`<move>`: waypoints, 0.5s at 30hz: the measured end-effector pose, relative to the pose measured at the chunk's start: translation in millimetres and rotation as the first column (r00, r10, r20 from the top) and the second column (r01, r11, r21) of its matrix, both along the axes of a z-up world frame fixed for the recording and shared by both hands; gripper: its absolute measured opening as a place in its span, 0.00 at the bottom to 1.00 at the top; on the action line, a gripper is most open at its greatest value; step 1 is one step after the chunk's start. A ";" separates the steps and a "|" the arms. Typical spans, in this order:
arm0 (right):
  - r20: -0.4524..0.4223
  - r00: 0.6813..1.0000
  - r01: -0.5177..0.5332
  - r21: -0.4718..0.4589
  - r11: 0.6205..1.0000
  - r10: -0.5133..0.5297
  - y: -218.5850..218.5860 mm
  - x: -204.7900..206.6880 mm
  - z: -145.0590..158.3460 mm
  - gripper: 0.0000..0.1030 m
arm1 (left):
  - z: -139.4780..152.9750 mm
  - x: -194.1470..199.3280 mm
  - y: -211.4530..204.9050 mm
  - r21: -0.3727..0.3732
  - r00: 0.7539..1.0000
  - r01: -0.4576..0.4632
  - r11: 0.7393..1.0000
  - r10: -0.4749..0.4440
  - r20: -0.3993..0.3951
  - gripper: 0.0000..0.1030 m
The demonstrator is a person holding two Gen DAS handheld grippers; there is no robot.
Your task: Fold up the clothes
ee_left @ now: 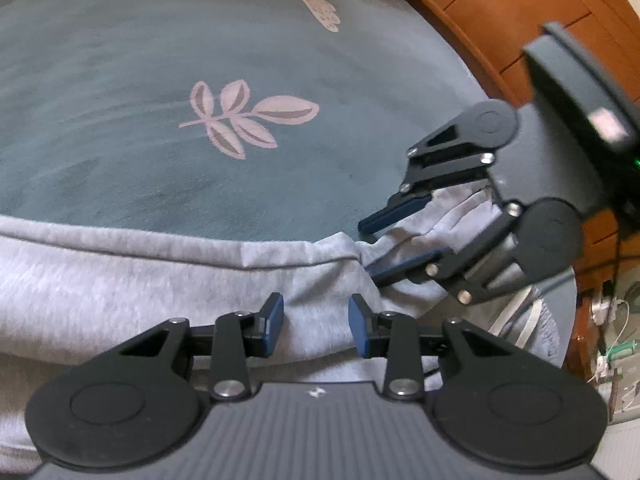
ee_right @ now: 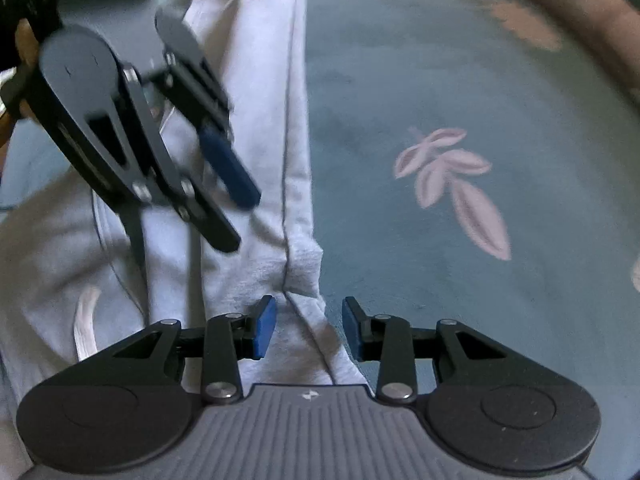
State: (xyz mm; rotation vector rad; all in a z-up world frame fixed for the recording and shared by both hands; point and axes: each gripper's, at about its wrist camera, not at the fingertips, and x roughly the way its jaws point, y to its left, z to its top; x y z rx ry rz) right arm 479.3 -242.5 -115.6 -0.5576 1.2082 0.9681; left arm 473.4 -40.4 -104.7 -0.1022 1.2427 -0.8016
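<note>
The main risk is a partial grab. The grey garment lies in layers, with a seamed edge running across the lower half of the left wrist view, and a claw that bites only the top layer would drag it off the one beneath and spoil the crease. The bedspread, teal with pale leaf prints, lies right beneath the cloth, so a deep bite could catch it too. The two claws are also close together, so they could knock each other or pull the same bunch of cloth in opposite directions.

The left claw stands open at the bottom centre of its own view, with grey cloth showing between its blue pads; whether they touch it cannot be told. The right claw is also open, at the bottom centre of its view, straddling the garment's seamed edge, which runs up the frame toward the upper left. In the left wrist view its pads sit over a bunched end of the garment at centre right.
</note>
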 end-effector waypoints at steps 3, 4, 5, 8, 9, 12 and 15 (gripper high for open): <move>-0.094 0.994 0.059 0.010 0.998 -0.058 -4.9 12.6 -4.8 0.40 | 2.1 -1.5 8.5 0.003 1.000 -0.006 1.000 0.006 -0.001 0.34; -0.127 0.988 0.090 0.011 0.996 -0.088 -7.4 16.9 -5.3 0.40 | 3.0 -2.0 10.9 0.006 1.000 -0.007 1.000 0.007 0.001 0.34; -0.146 0.984 0.104 0.009 0.994 -0.102 -8.9 17.9 -4.6 0.36 | 3.9 -2.5 13.3 0.009 1.000 -0.009 1.000 0.009 0.002 0.34; -0.158 0.982 0.103 -0.001 0.995 -0.101 -9.8 12.3 1.3 0.17 | 8.2 -0.3 17.1 0.006 1.000 -0.016 1.000 0.016 0.017 0.34; -0.146 0.985 0.097 -0.005 0.995 -0.097 -9.0 10.2 4.2 0.16 | 9.6 0.5 18.4 0.005 1.000 -0.018 1.000 0.018 0.022 0.34; -0.083 0.990 0.116 -0.017 0.993 -0.117 -11.0 10.5 12.5 0.11 | 13.9 2.9 22.2 0.002 0.999 -0.026 1.000 0.025 0.037 0.34; 0.002 0.982 0.187 -0.021 0.982 -0.187 -20.5 22.4 20.5 0.11 | 18.3 5.2 25.9 -0.001 0.998 -0.033 0.999 0.033 0.052 0.37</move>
